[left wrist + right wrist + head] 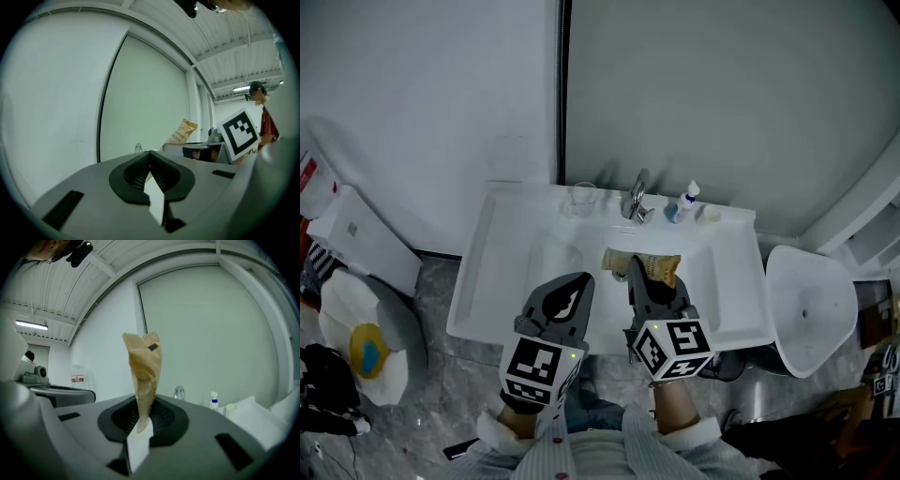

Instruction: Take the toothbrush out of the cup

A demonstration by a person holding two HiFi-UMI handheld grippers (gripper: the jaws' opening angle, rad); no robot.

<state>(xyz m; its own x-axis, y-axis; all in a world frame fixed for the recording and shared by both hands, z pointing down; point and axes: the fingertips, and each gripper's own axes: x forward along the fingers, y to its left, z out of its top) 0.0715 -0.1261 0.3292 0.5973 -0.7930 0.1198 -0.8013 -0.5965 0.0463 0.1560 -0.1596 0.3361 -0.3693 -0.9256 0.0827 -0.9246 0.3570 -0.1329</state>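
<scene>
A brown paper toothbrush packet (pixel 653 266) sticks out from my right gripper (pixel 636 267), which is shut on its lower end above the white sink (pixel 497 281). In the right gripper view the packet (pixel 143 371) stands upright between the pads. My left gripper (pixel 580 281) hovers beside it on the left, shut with nothing between its jaws; the left gripper view shows the packet (pixel 181 133) off to the right. A clear glass cup (pixel 581 198) stands on the sink's back ledge, left of the faucet (pixel 636 196).
A small blue-capped bottle (pixel 687 201) and a little white pot (pixel 710 214) stand right of the faucet. A white toilet (pixel 806 305) is at the right, a bin (pixel 366 352) and a white box at the left. A person (pixel 263 117) stands in the background.
</scene>
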